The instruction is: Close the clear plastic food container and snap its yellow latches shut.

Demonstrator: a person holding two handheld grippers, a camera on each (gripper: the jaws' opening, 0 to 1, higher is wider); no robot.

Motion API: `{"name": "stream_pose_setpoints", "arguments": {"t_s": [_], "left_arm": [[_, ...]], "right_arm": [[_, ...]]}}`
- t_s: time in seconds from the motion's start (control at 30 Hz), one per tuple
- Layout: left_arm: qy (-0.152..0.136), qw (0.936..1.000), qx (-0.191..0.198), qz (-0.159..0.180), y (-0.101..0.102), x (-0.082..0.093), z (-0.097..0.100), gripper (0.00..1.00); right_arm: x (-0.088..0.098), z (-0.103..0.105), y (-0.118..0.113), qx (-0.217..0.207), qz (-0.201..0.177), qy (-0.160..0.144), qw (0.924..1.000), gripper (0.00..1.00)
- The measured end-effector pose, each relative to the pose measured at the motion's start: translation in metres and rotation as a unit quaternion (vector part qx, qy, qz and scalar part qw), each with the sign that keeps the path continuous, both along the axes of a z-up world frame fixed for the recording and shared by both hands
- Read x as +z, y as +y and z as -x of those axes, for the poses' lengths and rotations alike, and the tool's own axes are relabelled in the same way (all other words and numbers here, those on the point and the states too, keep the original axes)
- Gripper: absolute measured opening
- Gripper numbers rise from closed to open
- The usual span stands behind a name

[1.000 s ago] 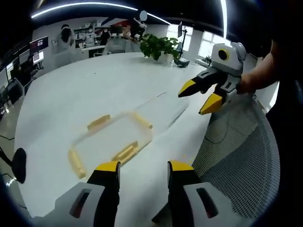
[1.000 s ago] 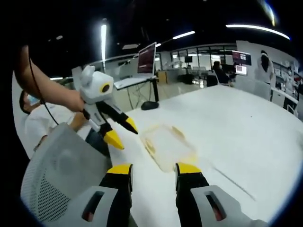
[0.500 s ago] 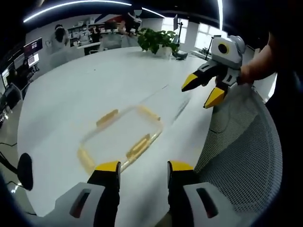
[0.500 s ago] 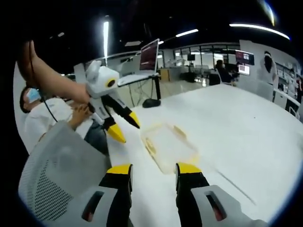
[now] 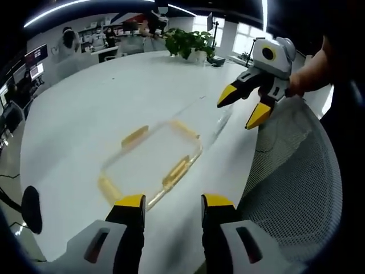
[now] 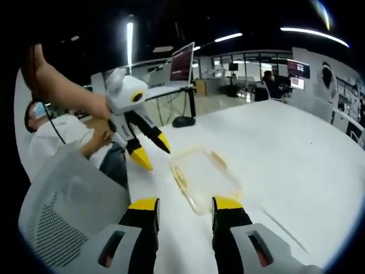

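A clear plastic food container point(image 5: 153, 161) with yellow latches lies flat on the white table point(image 5: 97, 108); in the right gripper view the container point(image 6: 204, 177) sits just ahead of my jaws. A clear lid point(image 5: 199, 123) lies beside it, toward the table's edge. My left gripper point(image 5: 170, 201) hovers open just short of the container, holding nothing. My right gripper point(image 6: 183, 204) is open too, above the table near the container's end. In the left gripper view the right gripper point(image 5: 244, 108) hangs open over the lid. In the right gripper view the left gripper point(image 6: 154, 154) is open beside the container.
A grey mesh chair back point(image 5: 291, 188) stands at the table's edge. A potted plant point(image 5: 191, 43) sits at the table's far side. A seated person point(image 6: 63, 142) is behind the chair. Monitors point(image 6: 181, 64) and desks stand beyond.
Both cameras have drifted a little closer to the container, which now looks larger and nearer to my jaws. Both grippers stay open; the container has not moved.
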State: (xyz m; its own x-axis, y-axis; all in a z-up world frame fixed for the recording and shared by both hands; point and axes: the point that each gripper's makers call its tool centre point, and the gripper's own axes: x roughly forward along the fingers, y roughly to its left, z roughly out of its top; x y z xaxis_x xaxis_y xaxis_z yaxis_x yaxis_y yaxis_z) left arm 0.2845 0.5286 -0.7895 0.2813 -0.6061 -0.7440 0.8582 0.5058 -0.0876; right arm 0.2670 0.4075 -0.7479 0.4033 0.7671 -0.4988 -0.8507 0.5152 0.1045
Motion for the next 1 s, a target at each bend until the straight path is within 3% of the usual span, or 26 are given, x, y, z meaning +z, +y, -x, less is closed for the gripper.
{"name": "stream_pose_setpoints", "arguments": {"t_s": [0.27, 1.0], "left_arm": [[0.008, 0.9997, -0.018, -0.013, 0.007, -0.003, -0.005, 0.38], [-0.004, 0.9966, -0.065, -0.051, 0.021, -0.007, -0.019, 0.37]], "right_arm": [[-0.006, -0.002, -0.003, -0.004, 0.019, 0.006, 0.9998, 0.37], [-0.018, -0.02, -0.004, -0.001, 0.071, 0.002, 0.9974, 0.37]]}}
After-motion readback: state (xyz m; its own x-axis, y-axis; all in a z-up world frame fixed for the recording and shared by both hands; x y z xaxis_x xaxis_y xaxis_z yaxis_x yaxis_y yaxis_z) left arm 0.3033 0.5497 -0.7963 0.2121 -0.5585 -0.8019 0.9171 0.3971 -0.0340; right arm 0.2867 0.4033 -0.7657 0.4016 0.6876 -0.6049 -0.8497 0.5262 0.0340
